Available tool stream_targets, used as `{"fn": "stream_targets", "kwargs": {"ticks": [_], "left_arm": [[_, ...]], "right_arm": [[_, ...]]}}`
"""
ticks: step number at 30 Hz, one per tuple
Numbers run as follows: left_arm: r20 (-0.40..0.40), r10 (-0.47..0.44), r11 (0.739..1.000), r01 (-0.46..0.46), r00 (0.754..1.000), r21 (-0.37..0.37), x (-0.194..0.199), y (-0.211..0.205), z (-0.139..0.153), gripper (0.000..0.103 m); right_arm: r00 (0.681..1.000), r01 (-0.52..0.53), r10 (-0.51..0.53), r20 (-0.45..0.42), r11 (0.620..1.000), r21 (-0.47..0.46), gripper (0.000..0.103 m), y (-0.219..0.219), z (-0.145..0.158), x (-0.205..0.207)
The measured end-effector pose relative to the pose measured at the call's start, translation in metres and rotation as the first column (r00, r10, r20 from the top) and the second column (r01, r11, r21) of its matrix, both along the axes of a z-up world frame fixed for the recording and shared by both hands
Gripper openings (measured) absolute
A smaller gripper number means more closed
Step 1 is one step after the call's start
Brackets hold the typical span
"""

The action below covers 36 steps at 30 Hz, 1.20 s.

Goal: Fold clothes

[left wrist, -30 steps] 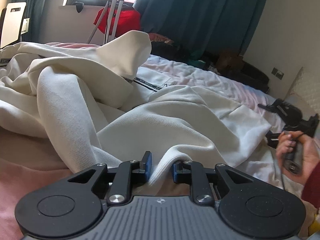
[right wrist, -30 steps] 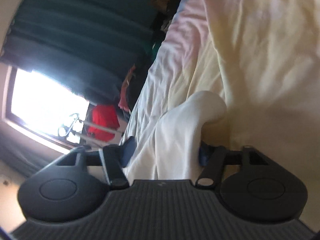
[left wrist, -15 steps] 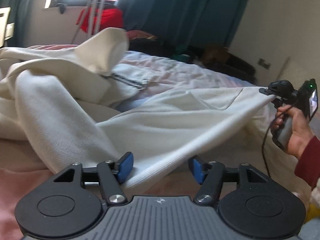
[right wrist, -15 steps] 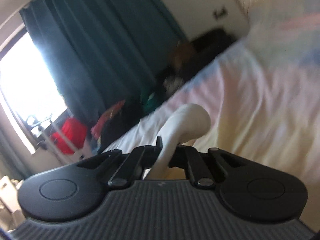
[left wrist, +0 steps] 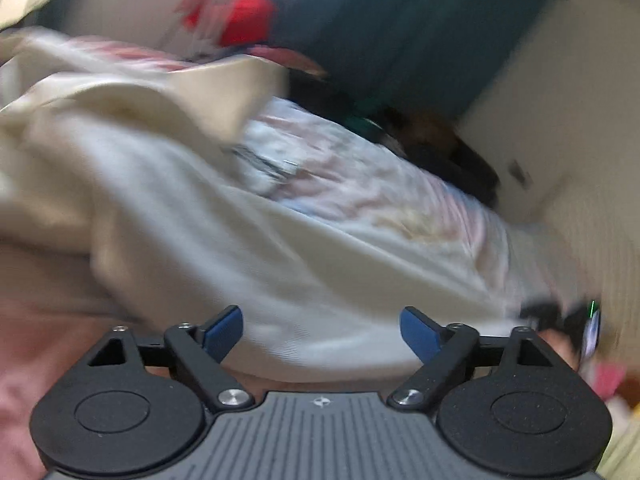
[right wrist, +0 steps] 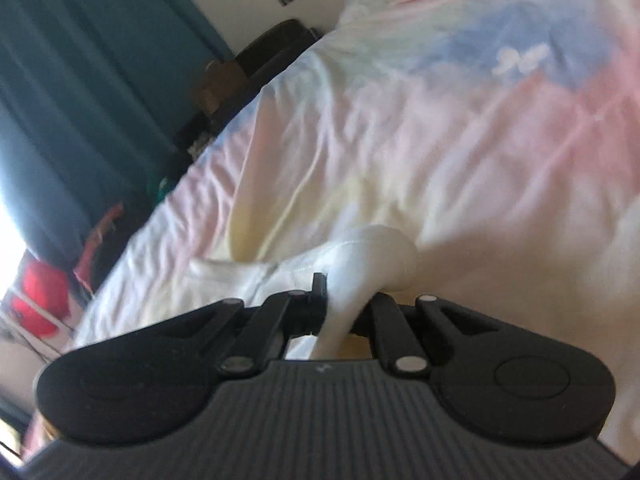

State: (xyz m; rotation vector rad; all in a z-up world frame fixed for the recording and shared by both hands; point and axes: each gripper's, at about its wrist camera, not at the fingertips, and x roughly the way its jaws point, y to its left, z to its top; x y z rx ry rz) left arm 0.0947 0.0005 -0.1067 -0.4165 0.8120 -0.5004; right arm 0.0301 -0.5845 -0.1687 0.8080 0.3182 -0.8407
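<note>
Now, my left gripper [left wrist: 321, 330]: jaws are opening, the blue pads [left wrist: 224, 332] set wide apart; the hem of the cream garment [left wrist: 208, 216] lies between them, but neither pad presses on it.
My right gripper [right wrist: 344, 312]: clamped tight on a bunched corner of the same cream cloth, which bulges out in a rounded fold just past the black fingers [right wrist: 318, 292].
Cream garment: spread across the bed, heaped in thick folds on the left of my left view, with one flap standing up at the back; a dark zip [left wrist: 260, 162] shows in the middle of it, blurred.
Garment's far edge: it stretches from in front of my left gripper toward the lower right of that view, where my right gripper [left wrist: 560, 316] shows as a dark smear next to a bit of my hand [left wrist: 556, 340].
Bedsheet [right wrist: 460, 128]: pastel pink, yellow and blue, wrinkled, under the garment; in my right view it fills most of the picture.
Pink cover [left wrist: 24, 360]: lies at the near left, under the heap of cloth.
Behind the bed: teal curtains [left wrist: 400, 28], something red [left wrist: 244, 16] near the bright window, dark clutter [left wrist: 444, 148] along the wall.
Wall [left wrist: 580, 92]: pale, with a small socket plate [left wrist: 520, 170].
Sharpness: my left view is heavily blurred, so fine detail of the cloth is lost.
</note>
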Motion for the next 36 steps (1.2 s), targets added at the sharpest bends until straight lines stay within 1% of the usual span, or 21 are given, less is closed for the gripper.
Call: {"fn": "stream_targets", "kwargs": {"ticks": [2, 3, 5, 6, 8, 12, 13, 14, 15, 17, 18, 19, 20, 21, 22, 23, 27, 30, 32, 34, 36], "left_arm": [[-0.073, 0.109, 0.993, -0.113, 0.991, -0.046, 0.008, 0.027, -0.002, 0.092], [-0.107, 0.171, 0.982, -0.178, 0.979, -0.063, 0.012, 0.043, -0.003, 0.092], [-0.165, 0.281, 0.951, -0.298, 0.945, -0.085, 0.022, 0.072, -0.008, 0.092], [-0.188, 0.351, 0.926, -0.370, 0.917, -0.079, 0.025, 0.086, -0.010, 0.092], [-0.227, 0.474, 0.864, -0.499, 0.851, -0.066, 0.032, 0.111, -0.013, 0.092], [-0.304, 0.602, 0.752, -0.652, 0.738, -0.094, 0.058, 0.152, -0.027, 0.090], [-0.313, 0.631, 0.723, -0.684, 0.710, -0.095, 0.064, 0.161, -0.030, 0.088], [-0.313, 0.652, 0.701, -0.706, 0.691, -0.097, 0.069, 0.169, -0.032, 0.085], [-0.300, 0.671, 0.686, -0.721, 0.678, -0.097, 0.073, 0.174, -0.031, 0.082], [-0.271, 0.706, 0.656, -0.748, 0.654, -0.096, 0.079, 0.184, -0.029, 0.058], [-0.262, 0.717, 0.645, -0.757, 0.646, -0.104, 0.081, 0.189, -0.027, 0.050], [-0.266, 0.719, 0.636, -0.762, 0.642, -0.121, 0.081, 0.195, -0.027, 0.031], [-0.272, 0.720, 0.627, -0.767, 0.638, -0.139, 0.081, 0.201, -0.027, 0.022], [-0.276, 0.719, 0.623, -0.768, 0.638, -0.149, 0.079, 0.207, -0.024, 0.018], [-0.262, 0.727, 0.619, -0.771, 0.635, -0.150, 0.075, 0.210, -0.020, 0.015], [-0.245, 0.736, 0.614, -0.774, 0.631, -0.151, 0.070, 0.213, -0.015, 0.014], [-0.127, 0.770, 0.603, -0.778, 0.625, -0.177, 0.039, 0.228, 0.030, 0.012], [-0.121, 0.783, 0.581, -0.787, 0.610, -0.210, 0.021, 0.247, 0.055, 0.011], [-0.137, 0.787, 0.571, -0.795, 0.601, -0.205, 0.009, 0.259, 0.062, 0.011], [-0.126, 0.797, 0.576, -0.806, 0.591, -0.139, -0.004, 0.264, 0.064, 0.011], [-0.109, 0.791, 0.600, -0.798, 0.603, -0.057, -0.015, 0.265, 0.060, 0.011]], "right_arm": [[0.999, -0.023, 0.021, -0.043, 0.999, -0.048, 0.005, 0.005, 0.001, 0.003], [0.998, -0.027, 0.024, -0.051, 0.998, -0.058, 0.005, 0.005, 0.004, 0.002], [0.998, -0.031, 0.027, -0.060, 0.997, -0.068, 0.005, 0.005, 0.009, -0.003], [0.998, -0.026, 0.023, -0.054, 0.998, -0.059, 0.005, 0.004, 0.009, -0.007], [0.999, -0.013, 0.012, -0.036, 0.999, -0.032, 0.005, 0.001, 0.006, -0.010], [1.000, 0.016, -0.017, 0.019, 0.999, 0.040, 0.005, -0.004, -0.001, -0.014], [0.999, 0.020, -0.021, 0.030, 0.999, 0.050, 0.005, -0.005, -0.002, -0.015], [0.999, 0.021, -0.023, 0.038, 0.998, 0.053, 0.005, -0.006, -0.003, -0.016], [0.999, 0.020, -0.022, 0.045, 0.998, 0.051, 0.005, -0.006, -0.004, -0.016], [0.998, 0.015, -0.017, 0.056, 0.999, 0.043, 0.005, -0.007, -0.007, -0.014], [0.998, 0.014, -0.016, 0.060, 0.999, 0.037, 0.005, -0.007, -0.008, -0.013], [0.998, 0.014, -0.016, 0.062, 0.999, 0.032, 0.005, -0.006, -0.009, -0.013], [0.998, 0.015, -0.016, 0.064, 1.000, 0.026, 0.005, -0.006, -0.009, -0.012], [0.998, 0.015, -0.017, 0.066, 1.000, 0.019, 0.005, -0.006, -0.009, -0.012], [0.997, 0.017, -0.018, 0.069, 1.000, 0.009, 0.005, -0.005, -0.009, -0.011], [0.997, 0.020, -0.020, 0.068, 1.000, -0.003, 0.005, -0.004, -0.007, -0.012], [0.997, 0.046, -0.042, 0.060, 0.997, -0.057, 0.005, 0.003, 0.005, -0.016], [0.996, 0.072, -0.067, 0.063, 0.993, -0.090, 0.005, 0.009, 0.017, -0.025], [0.994, 0.097, -0.091, 0.065, 0.991, -0.093, 0.005, 0.012, 0.023, -0.035], [0.990, 0.138, -0.134, 0.052, 0.987, -0.087, 0.005, 0.015, 0.030, -0.047], [0.985, 0.173, -0.173, 0.009, 0.982, -0.081, 0.005, 0.017, 0.033, -0.054]]}}
